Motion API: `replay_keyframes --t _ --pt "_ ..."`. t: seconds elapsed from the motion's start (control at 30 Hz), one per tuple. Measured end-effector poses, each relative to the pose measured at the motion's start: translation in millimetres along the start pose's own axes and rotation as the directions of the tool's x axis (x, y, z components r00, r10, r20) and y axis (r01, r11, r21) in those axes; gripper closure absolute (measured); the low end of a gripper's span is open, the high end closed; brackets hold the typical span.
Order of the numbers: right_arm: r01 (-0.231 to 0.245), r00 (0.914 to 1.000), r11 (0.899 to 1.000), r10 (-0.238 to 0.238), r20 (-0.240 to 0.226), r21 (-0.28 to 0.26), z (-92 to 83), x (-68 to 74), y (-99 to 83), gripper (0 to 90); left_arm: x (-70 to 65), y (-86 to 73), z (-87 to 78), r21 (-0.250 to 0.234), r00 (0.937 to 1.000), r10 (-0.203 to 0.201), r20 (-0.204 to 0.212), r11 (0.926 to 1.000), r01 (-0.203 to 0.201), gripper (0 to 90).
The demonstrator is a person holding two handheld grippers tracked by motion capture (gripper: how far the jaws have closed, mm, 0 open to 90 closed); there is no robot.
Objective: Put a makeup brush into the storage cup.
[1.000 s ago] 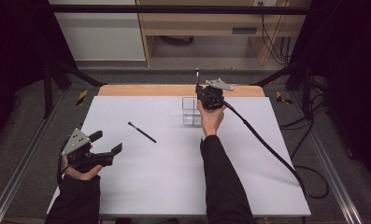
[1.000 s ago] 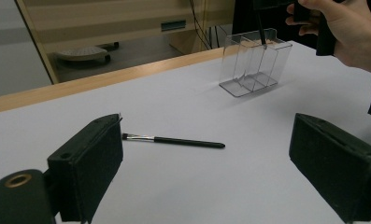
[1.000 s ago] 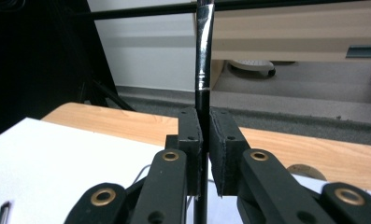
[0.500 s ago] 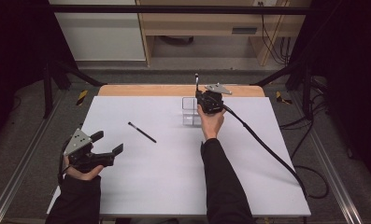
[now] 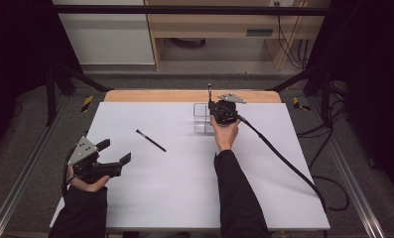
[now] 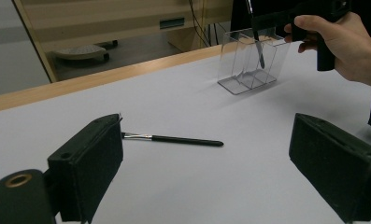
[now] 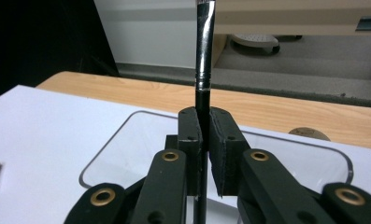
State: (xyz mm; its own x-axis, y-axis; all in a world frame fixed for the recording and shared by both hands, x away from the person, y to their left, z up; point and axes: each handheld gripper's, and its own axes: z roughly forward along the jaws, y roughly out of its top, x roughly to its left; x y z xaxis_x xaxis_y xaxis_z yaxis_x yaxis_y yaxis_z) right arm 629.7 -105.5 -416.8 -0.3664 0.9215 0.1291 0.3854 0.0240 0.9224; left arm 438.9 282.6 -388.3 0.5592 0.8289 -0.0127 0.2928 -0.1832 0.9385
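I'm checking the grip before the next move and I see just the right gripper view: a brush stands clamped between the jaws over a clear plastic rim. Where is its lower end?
Observer: In the left gripper view, the held brush hangs upright with its lower end inside the clear holder, in the middle section as far as I can tell.
Operator: Is the other brush near the holder?
Observer: No. The second brush lies flat on the white table, well apart from the holder, toward the left gripper.
Operator: Is that gripper busy?
Observer: No. Its jaws stand wide open with nothing between them, the second brush lying ahead of them.
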Motion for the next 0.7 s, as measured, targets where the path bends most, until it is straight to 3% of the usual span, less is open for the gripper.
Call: replay_keyframes --t 0.23,0.53,0.7 --pt "0.022 0.9998 0.999 -0.022 0.000 0.040 -2.9 1.3 -1.2 81.9 -0.2 0.4 -0.6 -0.001 1.0000 0.003 0.000 1.0000 -0.003 9.4" --pt "0.036 0.9990 0.999 -0.036 -0.026 -0.005 -26.2 4.1 6.6 70.5 -1.8 1.2 -0.5 -0.006 1.0000 0.000 0.002 1.0000 0.000 9.5" --pt "0.055 0.9963 0.998 -0.056 -0.066 -0.013 -45.8 6.5 10.8 62.1 -1.7 1.1 -0.4 -0.006 1.0000 0.000 0.000 1.0000 0.000 9.5"
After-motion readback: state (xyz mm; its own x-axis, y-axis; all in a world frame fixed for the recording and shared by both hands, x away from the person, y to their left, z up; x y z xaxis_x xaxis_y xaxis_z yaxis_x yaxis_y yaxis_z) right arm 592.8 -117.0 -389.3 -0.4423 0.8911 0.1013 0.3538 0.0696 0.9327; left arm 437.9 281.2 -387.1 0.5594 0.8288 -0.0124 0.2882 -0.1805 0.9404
